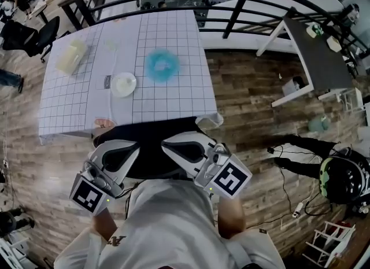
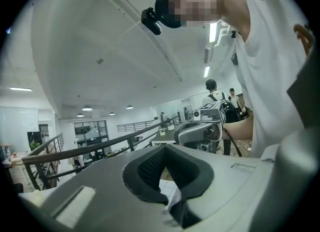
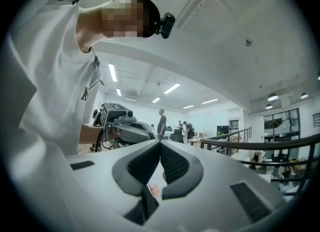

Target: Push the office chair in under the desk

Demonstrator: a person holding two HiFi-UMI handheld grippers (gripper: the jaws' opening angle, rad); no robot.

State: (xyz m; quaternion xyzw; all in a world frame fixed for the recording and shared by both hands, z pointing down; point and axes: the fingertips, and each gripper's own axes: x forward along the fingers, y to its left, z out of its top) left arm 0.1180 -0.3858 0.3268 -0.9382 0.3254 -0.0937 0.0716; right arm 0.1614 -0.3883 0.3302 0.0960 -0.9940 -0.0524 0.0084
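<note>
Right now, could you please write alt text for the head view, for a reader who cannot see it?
From above: a person holds the left gripper and right gripper, both shut and empty, over a black office chair at the near edge of a desk with a gridded white cloth, on which lie a white plate and a blue fluffy ring.

The black office chair [image 1: 151,142] sits square-on at the middle of the near edge of the desk [image 1: 167,97] (its top white with a grid of lines), its far side meeting that edge's overhang.
</note>
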